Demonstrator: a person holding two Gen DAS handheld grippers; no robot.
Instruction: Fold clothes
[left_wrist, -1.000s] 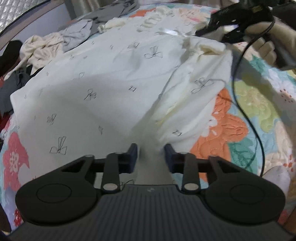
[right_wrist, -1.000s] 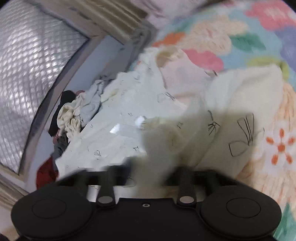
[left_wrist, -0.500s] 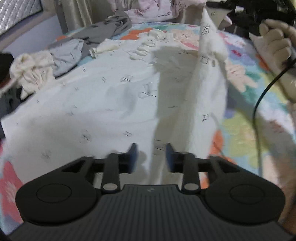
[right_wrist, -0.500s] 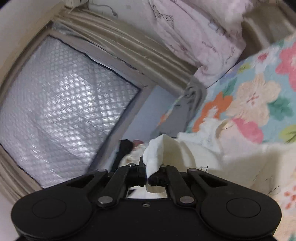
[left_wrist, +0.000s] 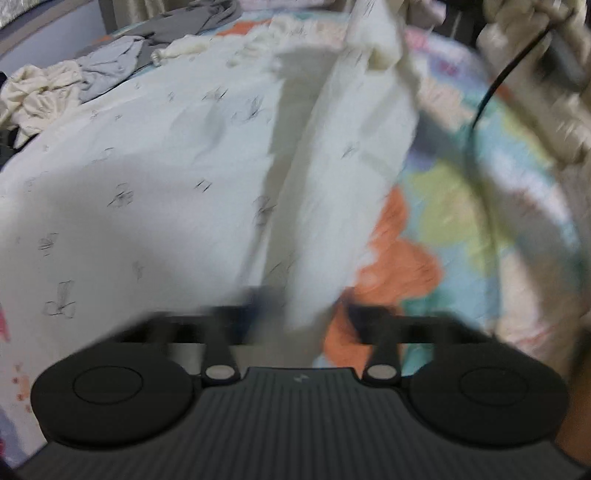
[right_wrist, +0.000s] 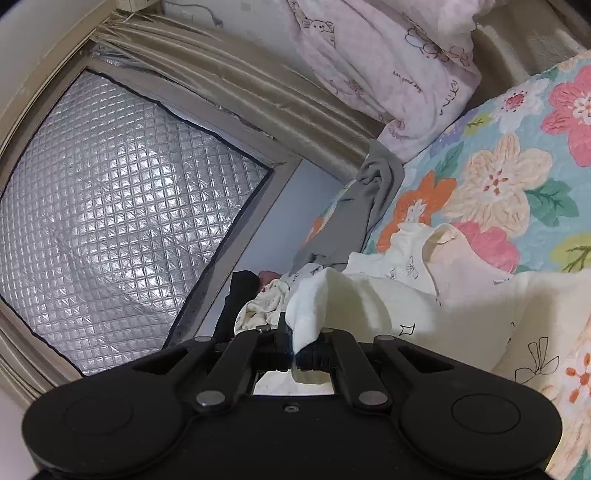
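Note:
A cream garment with small black bow prints (left_wrist: 155, 177) lies spread on the floral quilt. Its right sleeve (left_wrist: 347, 177) is lifted and stretched upward to the top right. My right gripper (right_wrist: 295, 356) is shut on the sleeve's end (right_wrist: 314, 306) and holds it raised above the bed. My left gripper (left_wrist: 299, 310) is open, with the lower part of the lifted sleeve hanging between its blurred fingers. The left wrist view is motion-blurred.
The floral quilt (left_wrist: 450, 229) covers the bed. A pile of cream, grey and dark clothes (left_wrist: 55, 88) lies at the far left. A grey garment (right_wrist: 354, 218) and a pink pillow (right_wrist: 391, 70) lie by the curtained window (right_wrist: 110, 206).
My right gripper has closed on the sleeve end and lifted it off the bed. The sleeve has gone from lying flat to stretched upward. My left gripper has moved in under the sleeve.

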